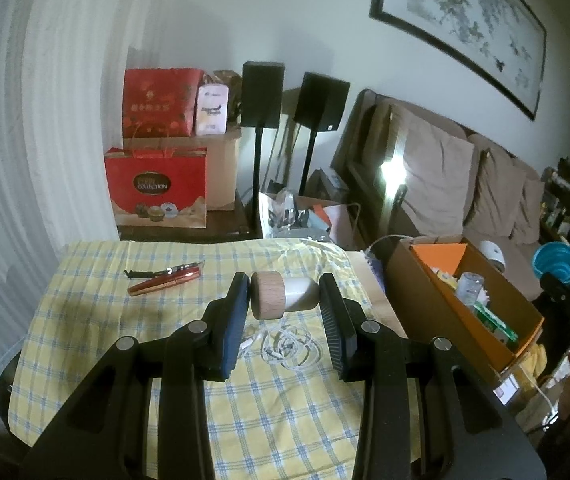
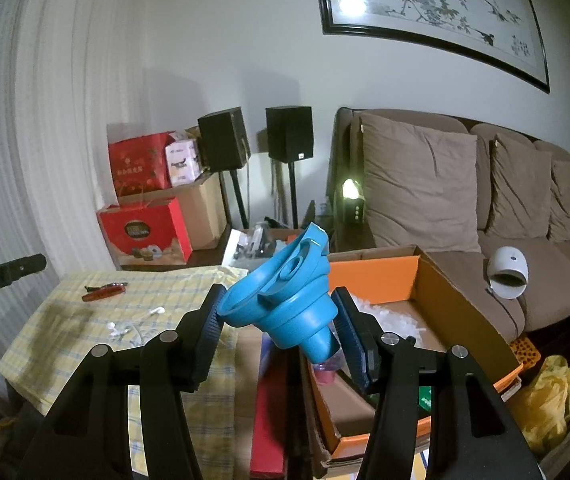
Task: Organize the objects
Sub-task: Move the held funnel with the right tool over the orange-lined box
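Left tool (image 1: 285,300) clamps a wood-capped white cylinder (image 1: 281,294). Right tool (image 2: 277,324) pinches a blue collapsible silicone funnel (image 2: 281,300) over the orange-lined cardboard box (image 2: 465,300). The soft funnel could squirm free and miss.

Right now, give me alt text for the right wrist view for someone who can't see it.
The right gripper holds a blue folding funnel tilted between its pads, above the near edge of an open cardboard box. To the left, a yellow checked tablecloth carries white earphones and a red pen; a brown sofa stands behind.
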